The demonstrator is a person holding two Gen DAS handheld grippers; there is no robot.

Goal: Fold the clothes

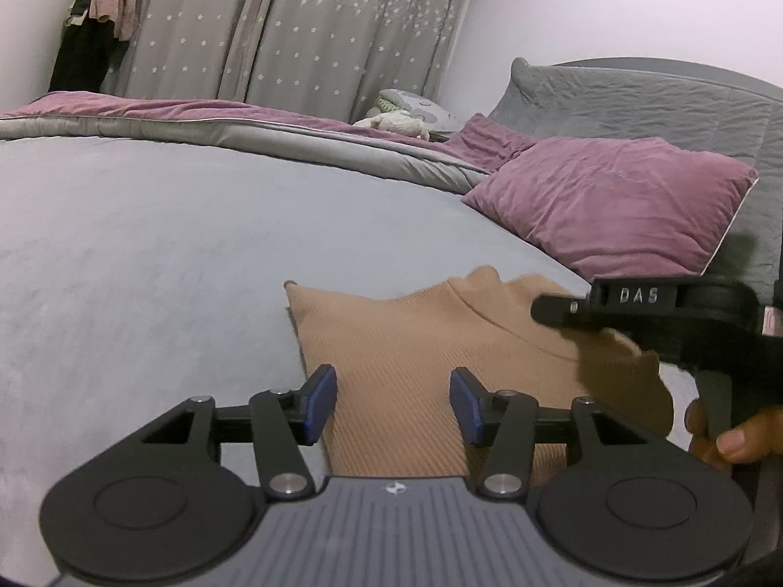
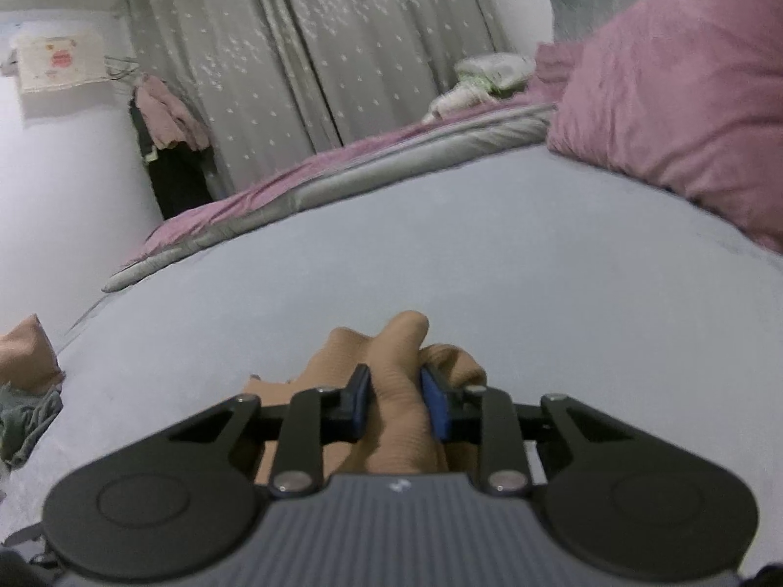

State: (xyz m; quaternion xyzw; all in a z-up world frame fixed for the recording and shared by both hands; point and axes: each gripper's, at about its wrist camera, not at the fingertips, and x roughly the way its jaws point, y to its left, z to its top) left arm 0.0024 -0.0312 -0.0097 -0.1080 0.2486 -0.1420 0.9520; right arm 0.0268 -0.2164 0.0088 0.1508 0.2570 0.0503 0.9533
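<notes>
One tan sweater [image 1: 416,342] lies near the purple pillow [image 1: 611,205]; our right gripper [image 2: 395,403] pinches its fabric, our left gripper [image 1: 394,403] gapes wide.

Your left gripper [image 1: 393,403]: fingers [image 1: 320,403] spread wide, nothing between them, pointing forward and low. Your right gripper [image 2: 395,403]: fingers [image 2: 437,408] pinched on a bunch of tan fabric [image 2: 391,391]. Seen from the left wrist, it reaches in from the right, your hand [image 1: 724,435] gripping its handle.
</notes>
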